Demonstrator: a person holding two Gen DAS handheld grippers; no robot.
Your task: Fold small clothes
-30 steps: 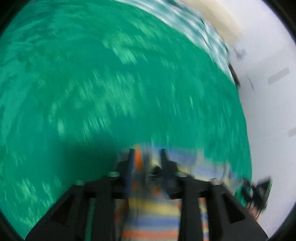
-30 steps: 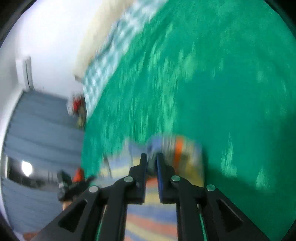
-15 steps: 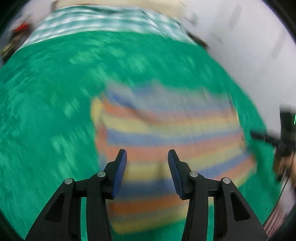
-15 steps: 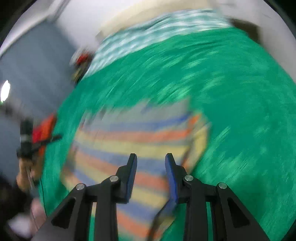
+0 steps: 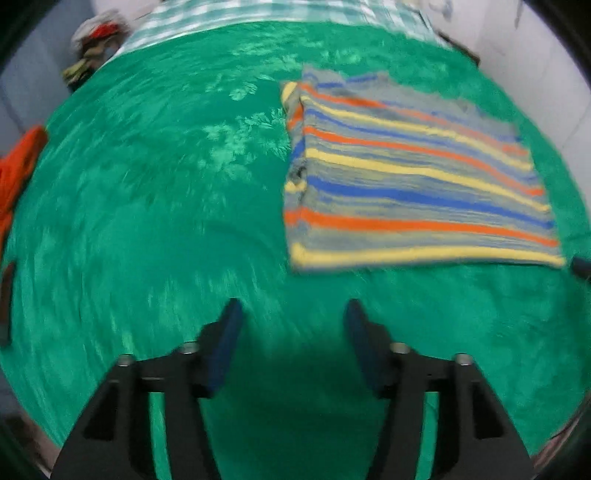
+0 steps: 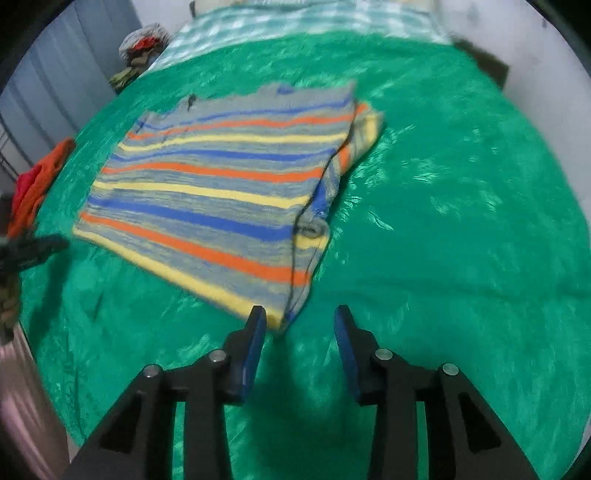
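A striped garment in grey, blue, orange and yellow lies folded flat on the green bed cover. In the left wrist view it lies ahead and to the right of my left gripper, which is open, empty and apart from it. In the right wrist view the garment lies ahead and to the left. My right gripper is open and empty, its left fingertip close to the garment's near corner. The other gripper's tip shows at the left edge.
An orange cloth lies at the bed's left edge, also in the right wrist view. A pile of clothes sits at the far left corner. A checked sheet covers the far end. White walls stand on the right.
Both grippers let go of the striped garment, opened and pulled back toward the near side. The garment now lies flat on the cover.
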